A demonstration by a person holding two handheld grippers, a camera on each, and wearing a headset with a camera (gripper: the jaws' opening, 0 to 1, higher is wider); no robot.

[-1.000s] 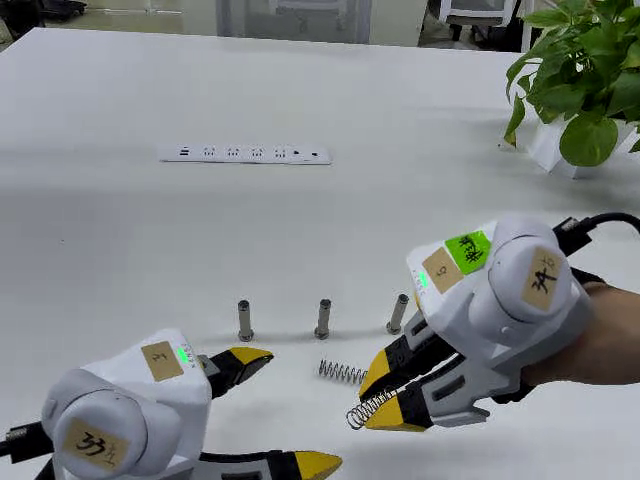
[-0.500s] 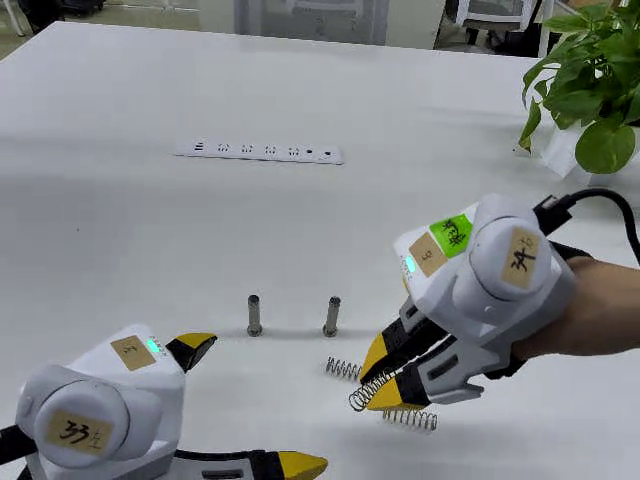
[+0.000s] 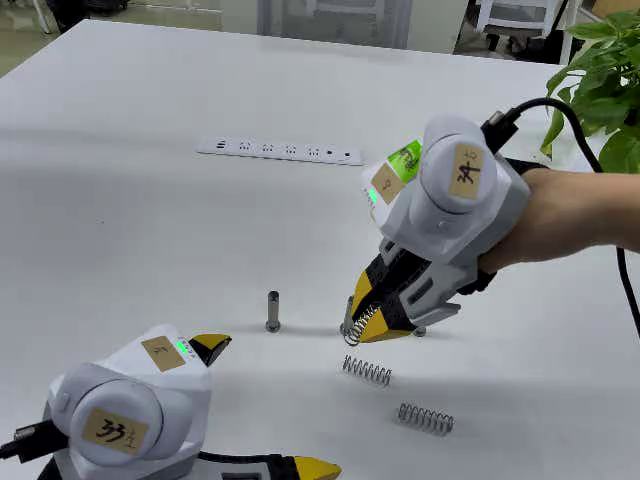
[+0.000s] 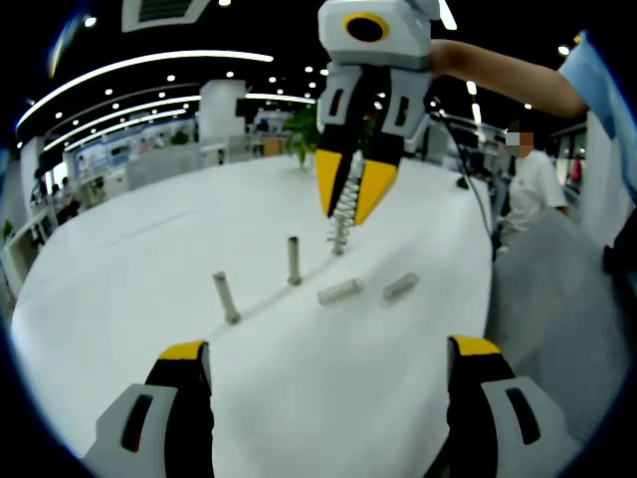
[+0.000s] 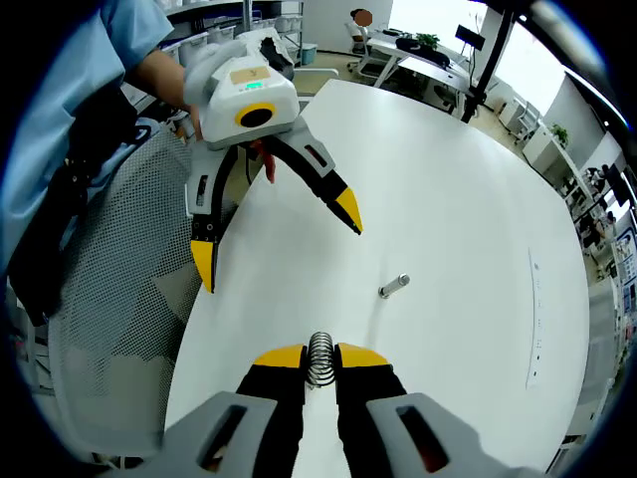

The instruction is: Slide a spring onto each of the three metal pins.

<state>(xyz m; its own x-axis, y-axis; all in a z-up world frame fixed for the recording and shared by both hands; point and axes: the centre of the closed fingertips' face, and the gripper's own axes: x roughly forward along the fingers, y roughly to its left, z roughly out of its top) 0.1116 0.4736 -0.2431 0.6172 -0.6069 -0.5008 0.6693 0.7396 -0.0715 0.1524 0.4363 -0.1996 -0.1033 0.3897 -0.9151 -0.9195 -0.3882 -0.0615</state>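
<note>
Three short metal pins stand in a row on the white table [image 3: 150,230]: the left pin [image 3: 273,311], the middle pin [image 3: 347,316], and a third whose base [image 3: 420,330] peeks out under my right gripper [image 3: 366,322]. That gripper is shut on a spring [image 3: 356,325], which hangs tilted at the pins; I cannot tell whether it is on one. In the left gripper view the held spring [image 4: 342,214] overlaps the farthest pin. Two loose springs [image 3: 366,370] [image 3: 425,418] lie in front of the pins. My left gripper [image 3: 262,408] stands open near the table's front edge.
A white power strip [image 3: 278,151] lies farther back on the table. A potted plant [image 3: 605,90] stands at the back right. The right gripper's black cable [image 3: 630,290] runs down the right side. A mesh chair [image 5: 129,329] stands beside the table.
The right gripper has carried its spring from near the table's front up and left to the pins. A second loose spring now lies uncovered. The left gripper stays open and low.
</note>
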